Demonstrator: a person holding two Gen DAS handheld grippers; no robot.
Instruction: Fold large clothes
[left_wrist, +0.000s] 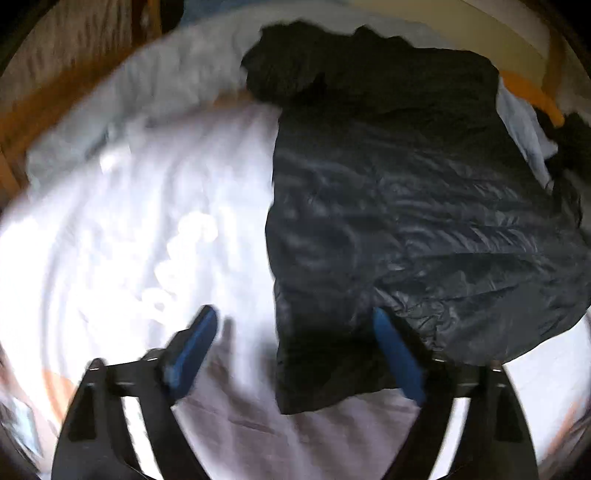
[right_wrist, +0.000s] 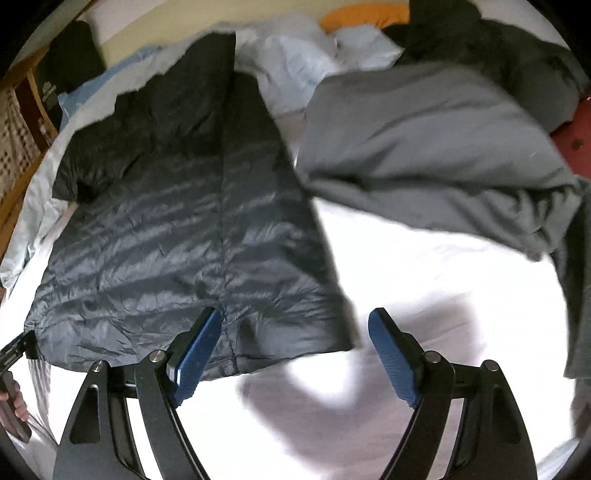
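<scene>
Far left in right-wrist view: wooden shelf unit (right_wrist: 22, 122) w/ lattice-front bin, contents not visible. Bed sheet (left_wrist: 122, 236) white, rumpled. My left hand-held gripper (left_wrist: 293, 321) over the sheet, jaws apart, nothing between pads; one blue pad over the jacket's near left corner, contact unclear. Dark quilted jacket (right_wrist: 177, 229) lies flat on the bed, hem toward me. My right hand-held gripper (right_wrist: 295, 321) at hem's right end, jaws apart, empty. Grey duvet (right_wrist: 424, 147) bunched to the right, orange pillow (right_wrist: 364, 16) behind.

Dark quilted jacket (right_wrist: 177, 221), white sheet (right_wrist: 424, 277)
</scene>
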